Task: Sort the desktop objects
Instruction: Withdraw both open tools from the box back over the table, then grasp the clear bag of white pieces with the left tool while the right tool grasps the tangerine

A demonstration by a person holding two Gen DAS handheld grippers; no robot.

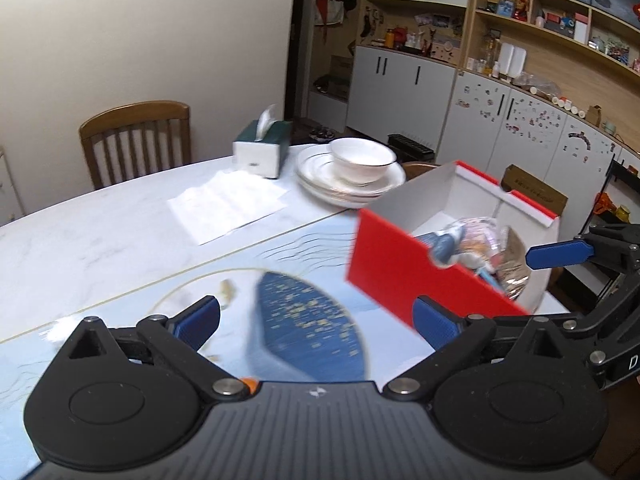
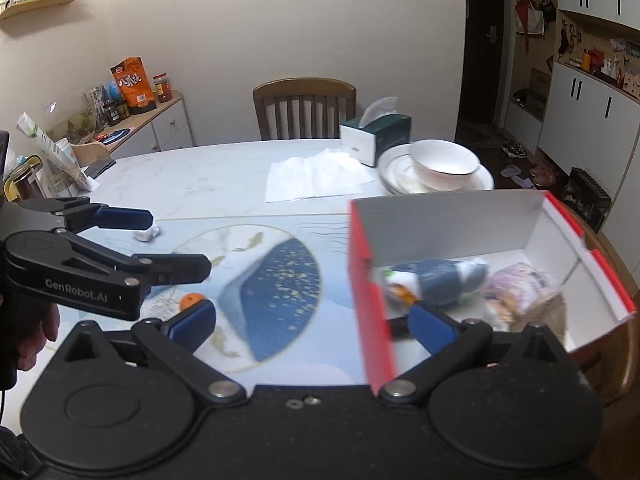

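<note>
A red box with a white inside (image 1: 400, 268) (image 2: 368, 292) stands on the right part of the table. It holds wrapped snack packets (image 1: 476, 244) (image 2: 444, 280). My left gripper (image 1: 316, 320) is open and empty over the blue-patterned mat (image 1: 308, 320), left of the box. It also shows in the right wrist view (image 2: 160, 240). My right gripper (image 2: 312, 326) is open and empty, its right finger over the box's near left corner. A small orange item (image 2: 191, 301) and a small white wrapped item (image 2: 147, 233) lie on the mat. The orange item also shows in the left wrist view (image 1: 249, 384).
A stack of white plates with a bowl (image 1: 352, 172) (image 2: 436, 172), a green tissue box (image 1: 262, 144) (image 2: 376, 136) and white paper (image 1: 228, 204) (image 2: 316, 176) lie at the table's far side. A wooden chair (image 1: 136, 136) (image 2: 304, 108) stands behind.
</note>
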